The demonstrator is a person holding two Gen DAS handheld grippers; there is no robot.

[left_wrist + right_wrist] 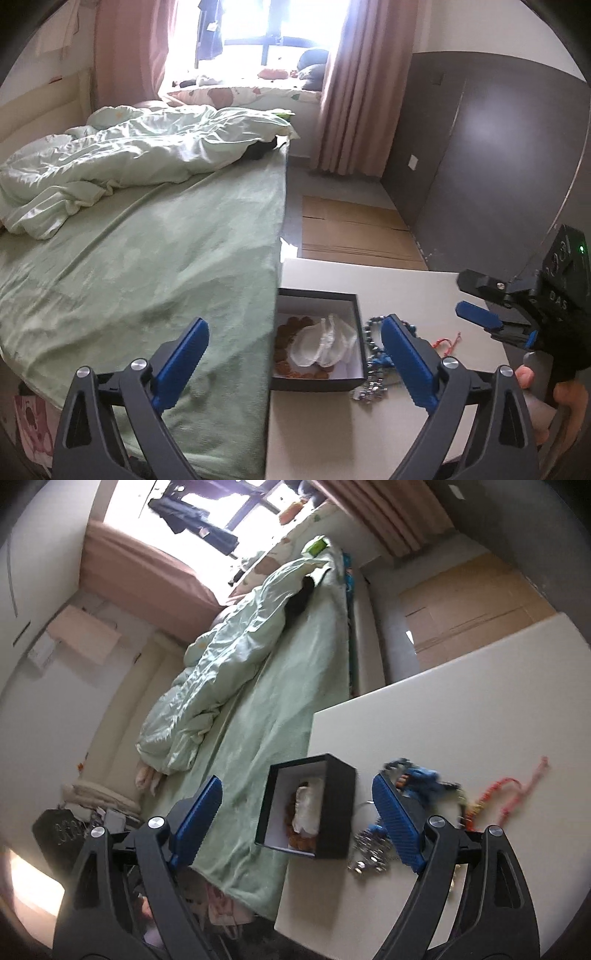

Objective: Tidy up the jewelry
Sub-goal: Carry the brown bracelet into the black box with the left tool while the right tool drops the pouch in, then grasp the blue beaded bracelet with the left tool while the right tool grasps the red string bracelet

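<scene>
Bed (147, 258) with green sheet filled the view beyond and outside the left gripper's left jaw; it took no part in the task.

White counter (406, 295) lay under and ahead of both grippers, butted against the bed edge.

Black jewelry box (354, 332), lid off, sat at the counter's bed-side edge, ahead of the left gripper (295, 354) and between its jaws in that view. In the right wrist view the box (336, 805) likewise fell between the jaws of the right gripper (299, 819).

Inside the box: a white cloth pouch (325, 347) resting on an orange-brown bead strand (291, 328). Judged as already stowed.

Outside the box, on the counter just beyond the right jaw of each gripper: a silver-and-blue bead chain (369, 391), heaped, touching or nearly touching the box wall; a blue piece (421, 775) farther out, blurred; a red cord bracelet (506, 794) farthest from the box.

Both grippers: jaws spread wide, nothing between them, held above the counter without contact.

Progress, judged: partway. Two items in the box, at least three loose pieces left to move in. Exact count of the loose pieces could not be told; the heap was tangled and blurred.
</scene>
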